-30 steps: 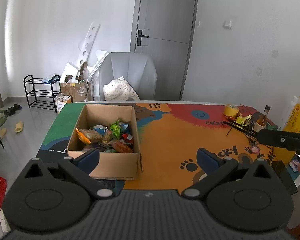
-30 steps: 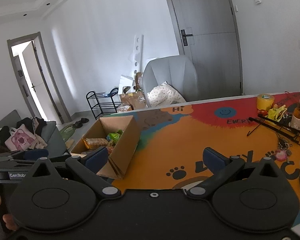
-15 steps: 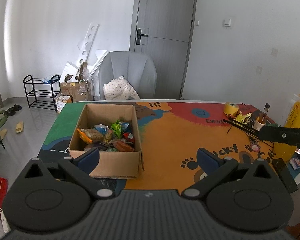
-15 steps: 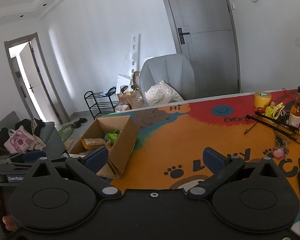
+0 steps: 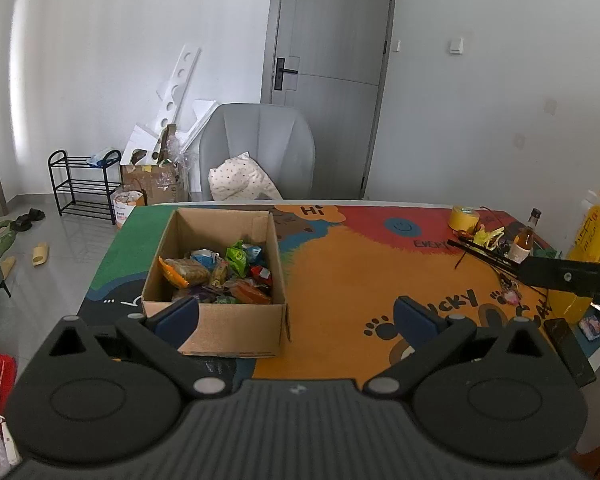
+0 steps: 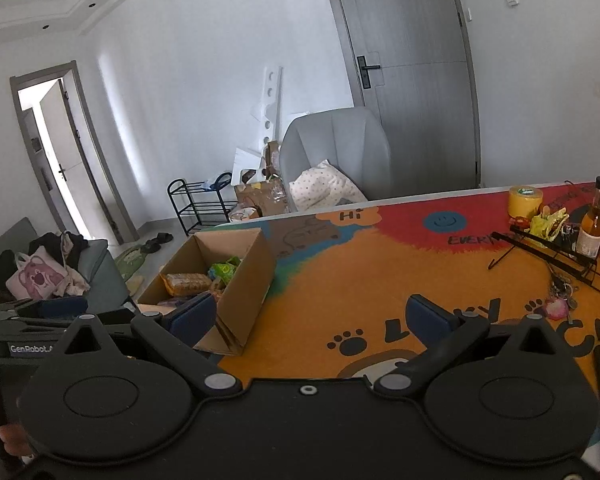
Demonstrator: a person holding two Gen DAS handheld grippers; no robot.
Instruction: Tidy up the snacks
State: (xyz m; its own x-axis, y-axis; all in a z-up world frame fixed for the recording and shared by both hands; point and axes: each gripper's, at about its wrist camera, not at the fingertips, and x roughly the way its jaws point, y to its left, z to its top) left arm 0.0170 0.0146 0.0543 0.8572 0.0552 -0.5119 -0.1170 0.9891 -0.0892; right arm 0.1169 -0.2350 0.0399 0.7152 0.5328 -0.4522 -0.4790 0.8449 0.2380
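An open cardboard box [image 5: 220, 328] [image 6: 242, 272] stands on the left part of the colourful table mat [image 5: 360, 272] [image 6: 380, 280]. Inside it lie several snack packets [image 5: 216, 276] [image 6: 204, 280]: orange, green, blue and red ones. My left gripper [image 5: 296, 316] hovers open near the table's front edge, its left finger in front of the box's near wall. My right gripper [image 6: 310, 316] is open too, held to the right of the box, with nothing between its fingers. Part of the right gripper [image 5: 568, 280] shows at the right edge of the left wrist view.
At the table's right end stand a yellow tape roll [image 5: 464, 218] [image 6: 524, 200], a small bottle [image 5: 524, 240] [image 6: 592, 228], a black wire rack [image 6: 548, 256], keys and a yellow bag [image 5: 592, 248]. A grey chair [image 5: 260, 152] sits behind the table. A phone [image 5: 568, 348] lies near the front right corner.
Both grippers have drawn back and risen slightly, so the table and box look a little farther away. Both stay open and the box has not moved.
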